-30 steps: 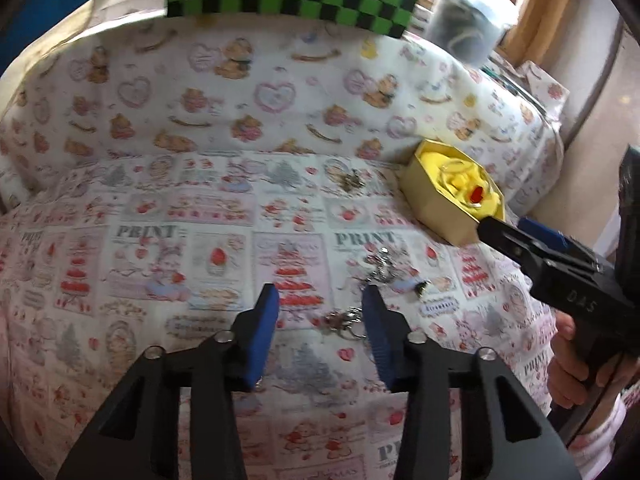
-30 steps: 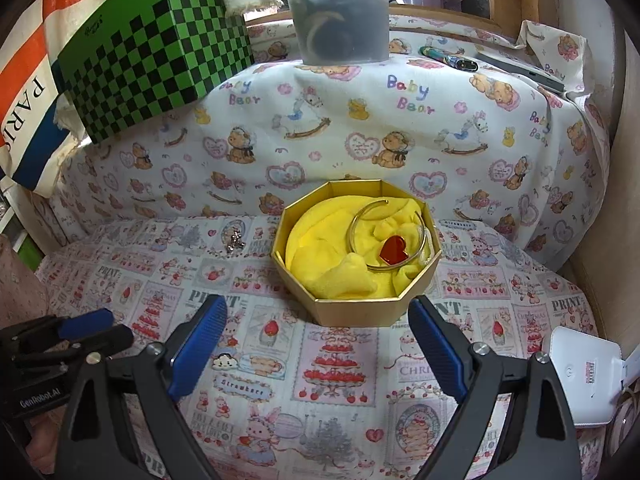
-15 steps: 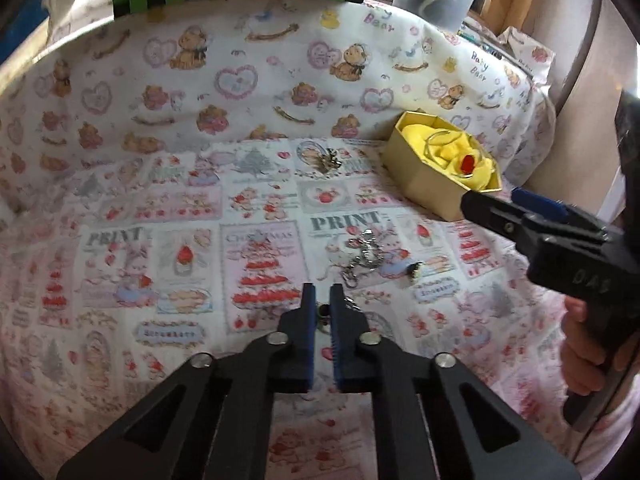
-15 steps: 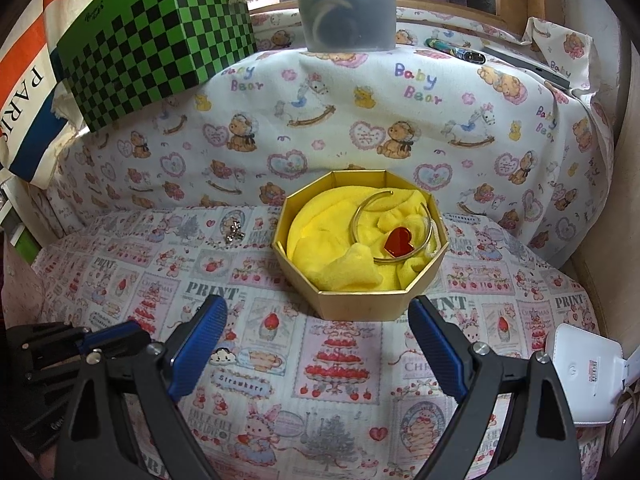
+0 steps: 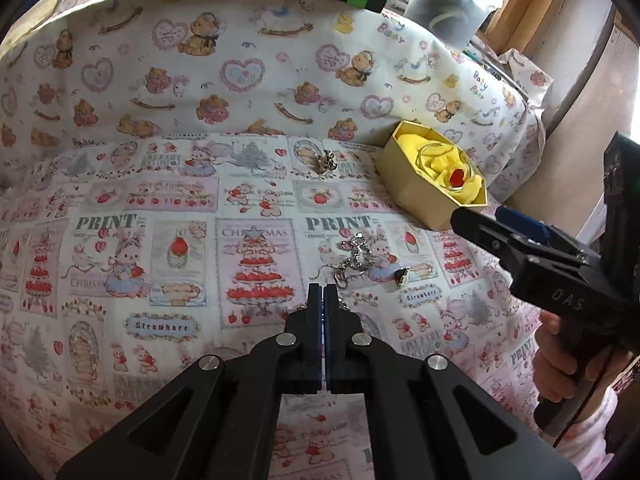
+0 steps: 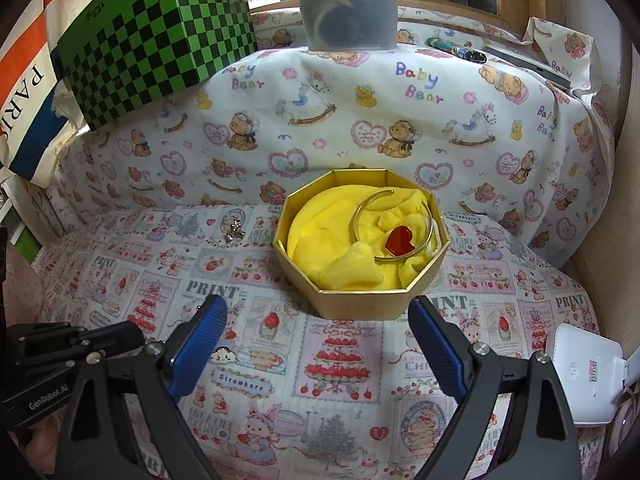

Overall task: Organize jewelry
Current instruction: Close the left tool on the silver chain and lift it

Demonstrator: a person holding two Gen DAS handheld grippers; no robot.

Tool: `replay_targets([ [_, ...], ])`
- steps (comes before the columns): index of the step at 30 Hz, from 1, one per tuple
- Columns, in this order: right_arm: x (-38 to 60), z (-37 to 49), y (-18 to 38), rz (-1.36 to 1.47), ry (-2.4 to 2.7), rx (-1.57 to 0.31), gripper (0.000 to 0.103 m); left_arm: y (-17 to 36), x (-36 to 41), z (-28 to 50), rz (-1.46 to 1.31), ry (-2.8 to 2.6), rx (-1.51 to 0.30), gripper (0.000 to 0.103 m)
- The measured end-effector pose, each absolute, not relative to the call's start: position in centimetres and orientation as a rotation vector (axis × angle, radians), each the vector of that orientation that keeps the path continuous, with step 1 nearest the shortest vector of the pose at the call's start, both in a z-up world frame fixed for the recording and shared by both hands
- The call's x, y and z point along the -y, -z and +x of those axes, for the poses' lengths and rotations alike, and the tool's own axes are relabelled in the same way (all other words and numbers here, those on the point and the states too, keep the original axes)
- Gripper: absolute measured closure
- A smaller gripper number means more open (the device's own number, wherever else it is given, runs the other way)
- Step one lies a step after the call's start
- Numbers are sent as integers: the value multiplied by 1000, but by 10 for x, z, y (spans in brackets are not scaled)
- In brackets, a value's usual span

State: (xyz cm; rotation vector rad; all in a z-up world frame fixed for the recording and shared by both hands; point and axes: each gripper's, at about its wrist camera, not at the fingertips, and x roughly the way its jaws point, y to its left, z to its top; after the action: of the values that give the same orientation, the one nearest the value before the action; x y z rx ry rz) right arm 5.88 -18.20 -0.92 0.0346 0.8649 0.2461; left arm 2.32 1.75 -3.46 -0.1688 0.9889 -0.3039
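Left tongs (image 5: 322, 294) are pressing together, pads nearly meeting, low over the printed patchwork cloth (image 5: 180, 240) that is covering the worktop. Whether a link of the silver chain piece (image 5: 354, 258) is pinched between them, cannot tell; a short bit of chain is trailing out just right of the tips, and the main tangle is lying just beyond and slightly right of them, toward the gold octagonal box (image 5: 430, 184).

That gold octagonal box, lined with yellow cloth (image 6: 340, 248), is the landmark. It is already holding a thin gold bangle with a red heart (image 6: 398, 238). From the left tongs it is sitting up and to the right, well apart, with the chain's long axis running roughly along that line.

Right tongs (image 6: 318, 342) are standing wide apart, gripping nothing, hovering just short of the box's near wall, so far nearer to it than the left.

A small silver charm cluster (image 6: 235, 229) is lying left of the box; a tiny dark bead (image 5: 402, 276) is resting near the chain.

Behind the box a teddy-bear blanket (image 6: 360, 120) is draping up; a green chequered carton (image 6: 156, 36) is standing above it, far left.
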Motion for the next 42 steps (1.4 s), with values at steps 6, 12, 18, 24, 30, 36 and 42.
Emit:
replay_targets([
  [6, 182, 59, 9, 31, -246, -865, 12, 37, -13, 24, -141, 297, -986, 101],
  [12, 181, 59, 9, 18, -241, -864, 12, 37, -15, 24, -159, 321, -991, 97],
  [18, 181, 59, 10, 8, -238, -865, 12, 36, -9, 22, -120, 314, -977, 92],
  [24, 180, 60, 11, 6, -242, -868, 12, 35, -11, 24, -111, 288, -970, 92],
  [30, 180, 59, 11, 2, -245, -867, 12, 38, -18, 29, -134, 271, -988, 91],
  [36, 179, 60, 11, -3, -247, -870, 12, 38, -19, 28, -168, 326, -1010, 92],
  [42, 179, 60, 12, -11, -249, -870, 12, 42, -11, 27, -104, 284, -993, 92],
])
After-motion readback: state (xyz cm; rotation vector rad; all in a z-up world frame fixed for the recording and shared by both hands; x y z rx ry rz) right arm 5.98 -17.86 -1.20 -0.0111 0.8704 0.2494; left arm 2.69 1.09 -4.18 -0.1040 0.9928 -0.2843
